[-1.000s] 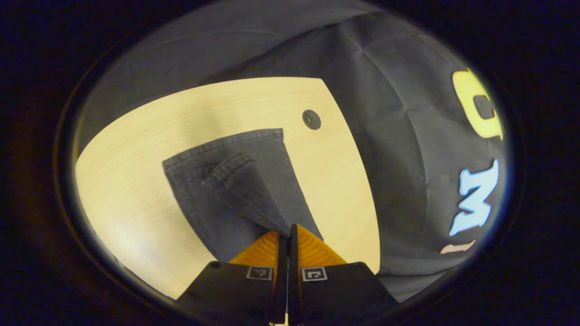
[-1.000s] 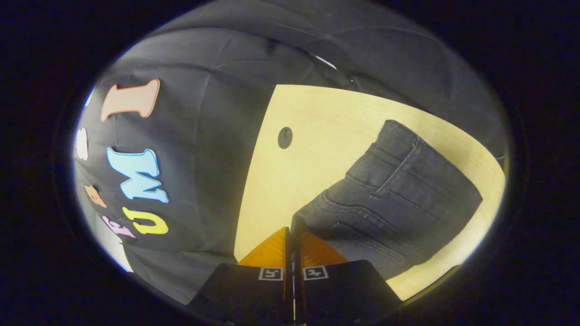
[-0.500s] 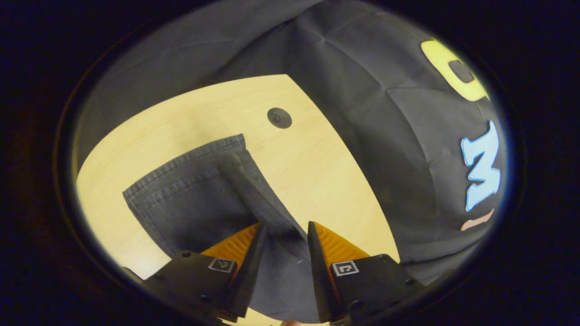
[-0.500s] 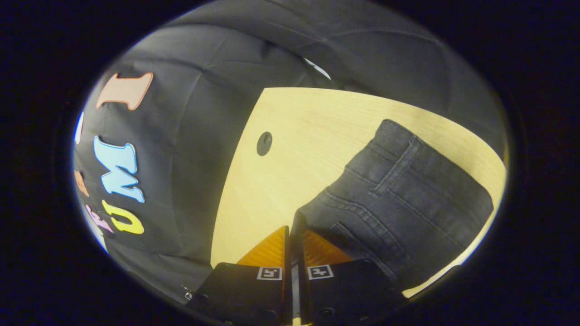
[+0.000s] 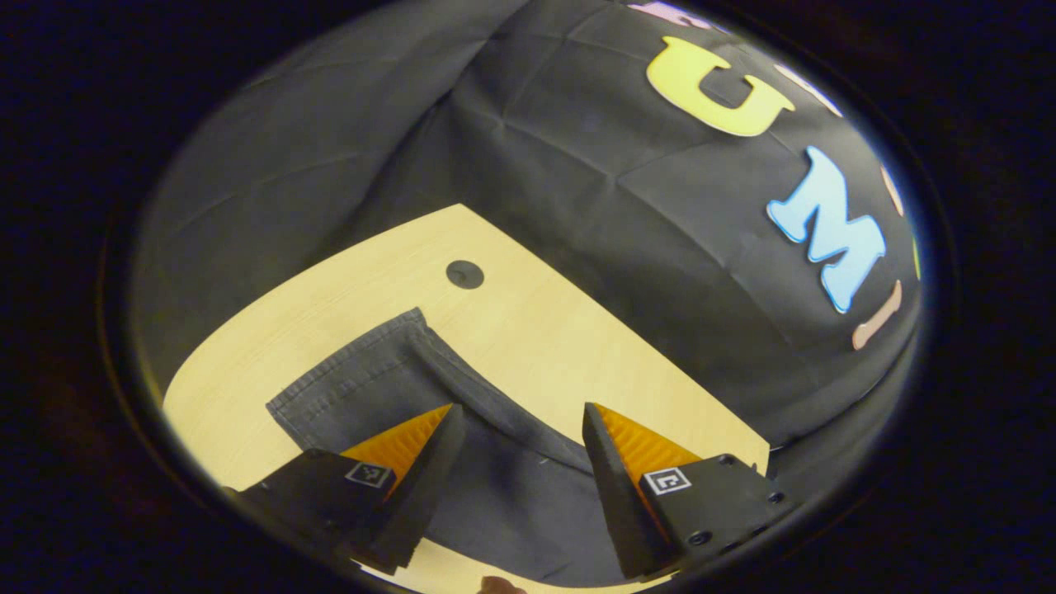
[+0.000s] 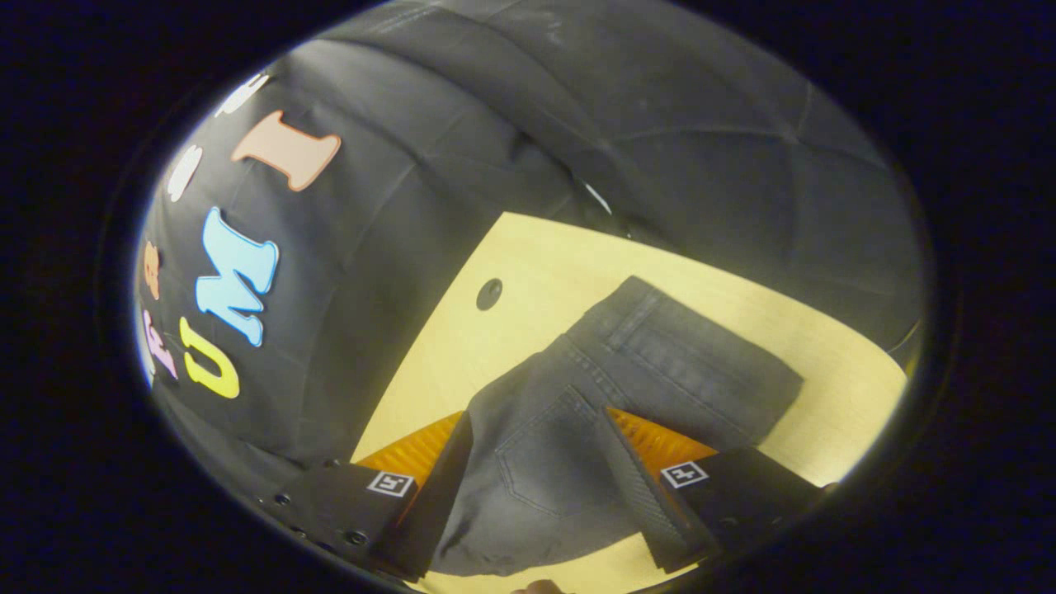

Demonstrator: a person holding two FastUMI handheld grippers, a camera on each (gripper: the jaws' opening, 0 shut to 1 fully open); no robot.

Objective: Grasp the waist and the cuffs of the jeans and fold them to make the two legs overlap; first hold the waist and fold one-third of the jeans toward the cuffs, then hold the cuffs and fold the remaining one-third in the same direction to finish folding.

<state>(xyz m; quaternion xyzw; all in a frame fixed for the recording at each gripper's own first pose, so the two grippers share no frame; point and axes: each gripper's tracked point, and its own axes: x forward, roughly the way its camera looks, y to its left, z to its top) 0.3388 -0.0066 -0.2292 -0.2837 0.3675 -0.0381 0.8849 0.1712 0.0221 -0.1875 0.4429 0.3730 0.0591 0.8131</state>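
Observation:
Dark grey jeans lie flat on the pale wooden table (image 5: 536, 330). In the left gripper view the cuff end (image 5: 371, 375) of the legs (image 5: 495, 495) spreads out ahead, its hem toward the table's far side. My left gripper (image 5: 520, 425) hovers open above the legs, nothing between its orange fingers (image 5: 631, 445). In the right gripper view the waist end (image 6: 685, 363) lies ahead with a back pocket (image 6: 544, 462) between the fingers. My right gripper (image 6: 536, 429) is open over that pocket, not pressing the cloth.
A round dark grommet (image 5: 464, 274) sits in the tabletop beyond the cuffs; the same grommet (image 6: 489, 293) shows left of the waist. The table's far edge meets the black cloth wall (image 5: 577, 165). Bare wood (image 6: 825, 412) lies right of the waist.
Both grippers have let go of the jeans and opened, the left first, then the right. The lifted leg has dropped flat, and both grippers have pulled back and up.

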